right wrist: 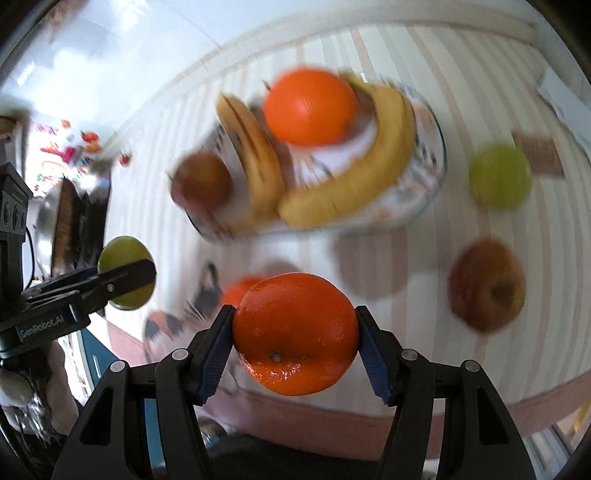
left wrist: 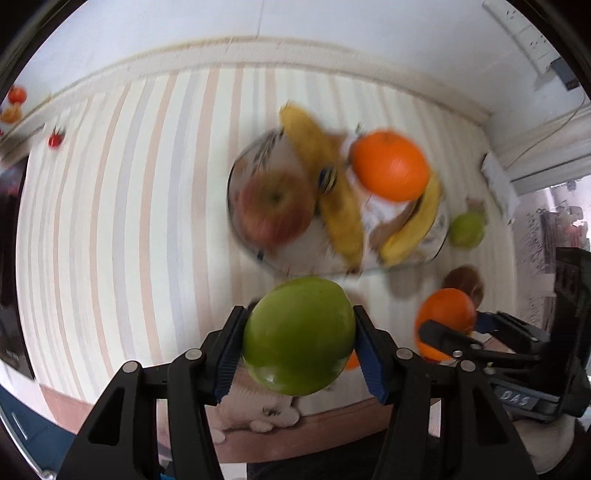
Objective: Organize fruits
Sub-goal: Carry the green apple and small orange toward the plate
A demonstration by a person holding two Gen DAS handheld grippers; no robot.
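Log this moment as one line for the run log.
left gripper: shut on green apple | right gripper: shut on orange | glass bowl: bananas, orange, red apple | both loads above striped table

- striped tablecloth (left wrist: pixel 122 206), pale cream with peach and grey bands, fills the centre of both views.
- white wall (left wrist: pixel 184 26) across the top of the left wrist frame.
- white power strip (left wrist: pixel 524 33), upper right, on the wall.
- pinkish cloth border (right wrist: pixel 332 413) along the lower edge.
- bright, even light; background blurred.
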